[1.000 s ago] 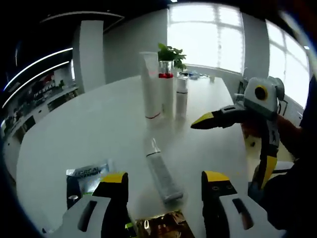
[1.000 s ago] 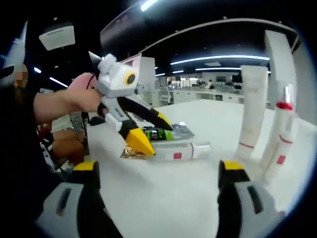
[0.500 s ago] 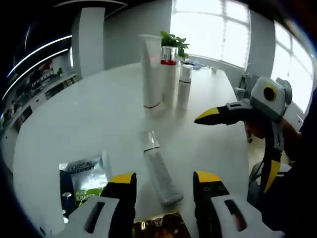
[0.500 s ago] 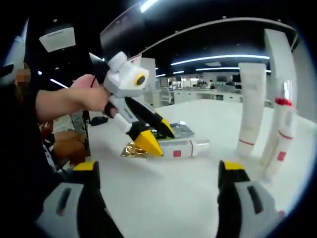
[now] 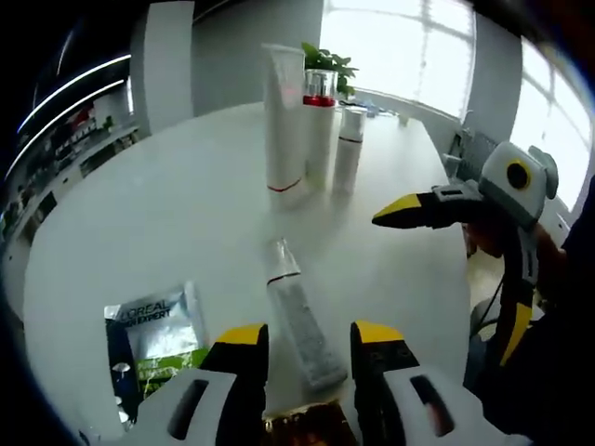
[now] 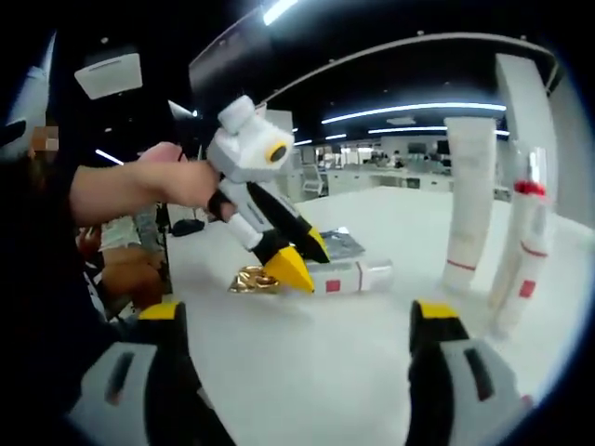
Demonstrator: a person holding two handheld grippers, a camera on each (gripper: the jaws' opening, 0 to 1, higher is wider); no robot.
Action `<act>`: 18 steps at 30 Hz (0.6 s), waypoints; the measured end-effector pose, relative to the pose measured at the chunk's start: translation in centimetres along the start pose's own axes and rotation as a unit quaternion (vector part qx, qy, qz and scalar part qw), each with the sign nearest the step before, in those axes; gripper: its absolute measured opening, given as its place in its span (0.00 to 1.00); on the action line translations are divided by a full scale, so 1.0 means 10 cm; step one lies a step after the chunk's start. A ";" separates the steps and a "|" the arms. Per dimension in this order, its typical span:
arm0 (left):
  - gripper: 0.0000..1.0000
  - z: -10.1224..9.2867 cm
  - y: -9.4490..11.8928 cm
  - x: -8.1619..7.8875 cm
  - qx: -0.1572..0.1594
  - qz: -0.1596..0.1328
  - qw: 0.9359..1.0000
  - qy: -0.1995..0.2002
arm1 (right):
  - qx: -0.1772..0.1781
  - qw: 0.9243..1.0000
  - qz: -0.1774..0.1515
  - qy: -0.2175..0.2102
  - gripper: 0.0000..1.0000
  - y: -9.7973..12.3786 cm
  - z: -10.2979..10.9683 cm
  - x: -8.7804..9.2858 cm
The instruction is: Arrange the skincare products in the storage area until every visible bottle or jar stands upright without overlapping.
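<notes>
1. Your left gripper [image 5: 307, 339] has its jaws part-open, holding nothing, straddling the fallen tube [image 5: 299, 316] to lift it upright.
2. Your right gripper [image 6: 297, 321] waits wide open, empty.
3. Beyond, upright bottles [image 5: 307, 125] stand on the surface [image 5: 186, 214].

The left gripper view is looking down along the white table [image 5: 186, 214] from close above. The right gripper view is facing sideways, low. Both are sharing the lying tube [image 5: 299, 321] [image 6: 349, 277].
</notes>
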State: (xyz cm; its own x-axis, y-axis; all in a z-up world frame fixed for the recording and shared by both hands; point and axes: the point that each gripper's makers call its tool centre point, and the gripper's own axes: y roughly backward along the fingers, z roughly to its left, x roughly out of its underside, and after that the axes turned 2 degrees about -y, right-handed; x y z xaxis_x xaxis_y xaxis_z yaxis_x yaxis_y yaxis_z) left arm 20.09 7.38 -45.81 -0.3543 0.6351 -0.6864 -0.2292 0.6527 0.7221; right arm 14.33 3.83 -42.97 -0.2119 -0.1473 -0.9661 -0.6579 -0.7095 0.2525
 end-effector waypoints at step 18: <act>0.32 0.02 -0.12 0.05 -0.003 0.031 0.999 -0.005 | 0.003 1.000 0.001 0.005 0.99 -0.03 -0.04 -0.03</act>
State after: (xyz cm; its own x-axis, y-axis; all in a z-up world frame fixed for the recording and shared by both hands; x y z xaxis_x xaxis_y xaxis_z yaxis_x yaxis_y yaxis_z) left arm 20.42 6.99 -47.07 -0.3589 0.6787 -0.6407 -0.2117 0.6093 0.7641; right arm 14.88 3.78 -42.72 -0.2060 -0.1548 -0.9662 -0.6622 -0.7049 0.2541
